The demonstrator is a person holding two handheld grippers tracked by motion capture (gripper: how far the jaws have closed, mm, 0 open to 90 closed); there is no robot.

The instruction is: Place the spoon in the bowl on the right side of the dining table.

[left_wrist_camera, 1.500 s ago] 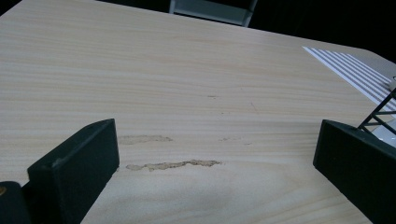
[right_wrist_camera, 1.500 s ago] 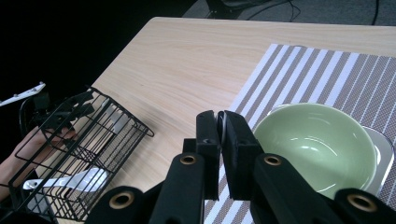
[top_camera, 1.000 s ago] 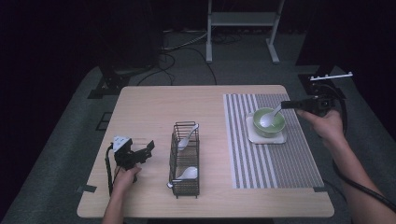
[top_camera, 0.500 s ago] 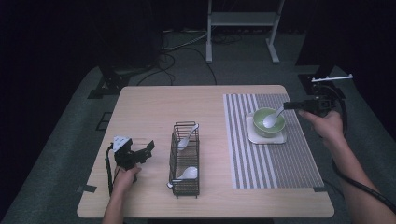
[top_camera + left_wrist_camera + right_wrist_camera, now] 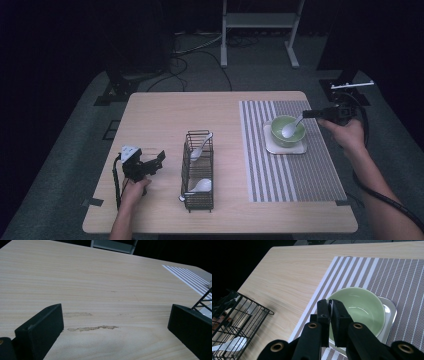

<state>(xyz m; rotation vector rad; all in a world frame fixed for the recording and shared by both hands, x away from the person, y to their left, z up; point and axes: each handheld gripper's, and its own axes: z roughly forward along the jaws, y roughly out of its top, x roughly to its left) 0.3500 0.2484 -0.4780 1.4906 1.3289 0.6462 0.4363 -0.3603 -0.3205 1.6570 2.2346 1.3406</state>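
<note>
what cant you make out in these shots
- Spoon bowl end, right gripper view: hidden behind the shut right tool.
- Spoon handle, high view: too small to see where the tool grips it.
- Rack, right gripper view: cut off by the left edge.
- Tray, high view: mostly covered by the bowl.

The high view looks forward and down on the whole table (image 5: 165,120) from above. The left gripper view skims low over bare wood. The right gripper view looks closely down on the bowl (image 5: 362,307), shared with the high view.
</note>
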